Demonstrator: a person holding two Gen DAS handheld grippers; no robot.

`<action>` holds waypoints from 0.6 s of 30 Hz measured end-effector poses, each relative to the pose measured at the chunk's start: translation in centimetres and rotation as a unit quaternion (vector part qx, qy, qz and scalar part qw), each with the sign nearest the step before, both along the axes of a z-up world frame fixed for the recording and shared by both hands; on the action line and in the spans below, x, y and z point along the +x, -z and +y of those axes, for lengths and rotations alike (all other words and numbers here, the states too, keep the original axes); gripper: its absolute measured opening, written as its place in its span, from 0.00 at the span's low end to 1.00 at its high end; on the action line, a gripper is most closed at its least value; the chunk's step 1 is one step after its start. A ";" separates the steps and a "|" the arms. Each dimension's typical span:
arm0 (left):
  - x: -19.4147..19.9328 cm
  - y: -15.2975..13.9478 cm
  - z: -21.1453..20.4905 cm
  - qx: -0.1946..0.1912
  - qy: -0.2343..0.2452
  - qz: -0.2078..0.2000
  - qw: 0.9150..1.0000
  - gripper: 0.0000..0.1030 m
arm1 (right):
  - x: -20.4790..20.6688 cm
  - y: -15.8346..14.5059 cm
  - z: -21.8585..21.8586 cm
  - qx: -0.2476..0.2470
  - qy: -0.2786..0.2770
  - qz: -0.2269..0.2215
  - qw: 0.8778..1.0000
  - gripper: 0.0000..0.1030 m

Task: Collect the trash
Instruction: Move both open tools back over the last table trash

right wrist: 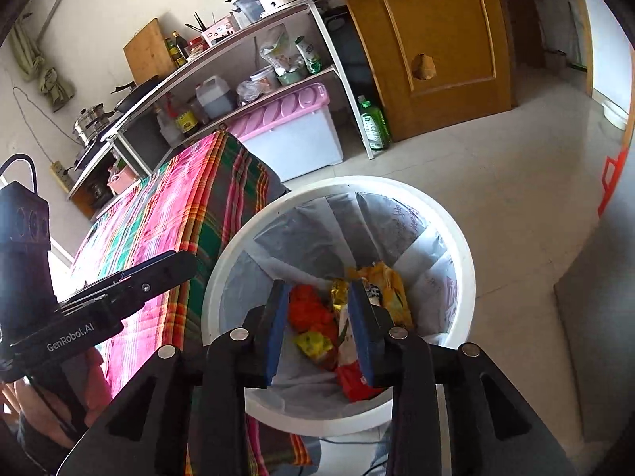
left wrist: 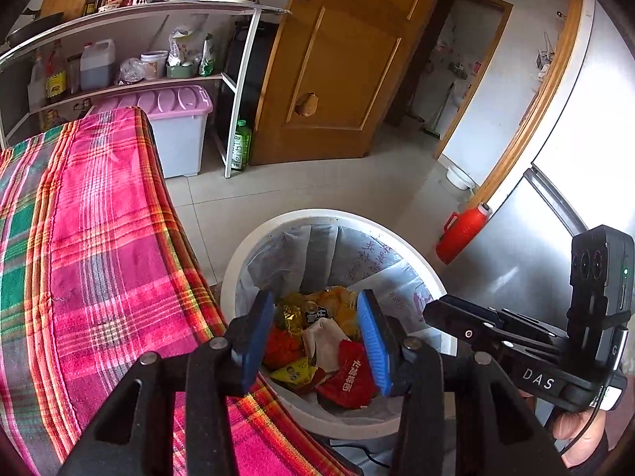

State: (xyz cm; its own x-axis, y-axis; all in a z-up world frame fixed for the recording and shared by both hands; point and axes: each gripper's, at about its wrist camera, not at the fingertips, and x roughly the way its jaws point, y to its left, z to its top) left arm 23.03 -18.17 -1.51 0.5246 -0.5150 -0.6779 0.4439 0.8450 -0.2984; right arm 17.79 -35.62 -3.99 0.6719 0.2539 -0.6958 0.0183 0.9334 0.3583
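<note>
Both hand-held grippers hang open and empty over the bin.

Left hand-held gripper (left wrist: 315, 333) and right hand-held gripper (right wrist: 319, 327) hold nothing, jaws spread; the trash (left wrist: 323, 343), crumpled snack wrappers, lies in the bottom of the lined white bin (left wrist: 278, 218). Lowering carelessly could snag the thin liner (left wrist: 357, 254) or knock the rim. Beside the bin stands a worktop under a plaid cloth (left wrist: 99, 258); beyond are tiled floor (left wrist: 317, 186), shelves and a wooden door (left wrist: 337, 59).

snack wrappers (left wrist: 321, 341) sit piled in the trash bin (left wrist: 254, 246), bin's on the floor just right of the cloth-covered table (left wrist: 99, 258), shelf rack (left wrist: 131, 16) far behind
</note>
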 end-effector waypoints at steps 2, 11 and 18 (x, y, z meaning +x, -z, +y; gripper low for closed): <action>-0.4 -0.4 0.4 -0.003 -0.001 -0.006 1.000 0.45 | -0.2 -0.3 0.2 -0.001 -0.005 -0.004 1.000 0.31; -2.8 -2.7 3.7 -0.006 -0.027 -0.046 0.999 0.45 | -1.2 -2.1 2.3 -0.005 -0.032 -0.029 0.999 0.31; -4.7 -3.8 7.4 -0.006 -0.063 -0.061 0.996 0.45 | -2.1 -3.6 5.1 -0.009 -0.065 -0.047 0.997 0.31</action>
State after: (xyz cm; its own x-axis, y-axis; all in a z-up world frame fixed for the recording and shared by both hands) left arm 18.37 -10.74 2.27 0.6631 -0.4474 -0.6001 0.3684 0.8930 -0.2587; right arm 15.72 -30.54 -0.39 0.6966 0.3313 -0.6364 -0.1362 0.9319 0.3361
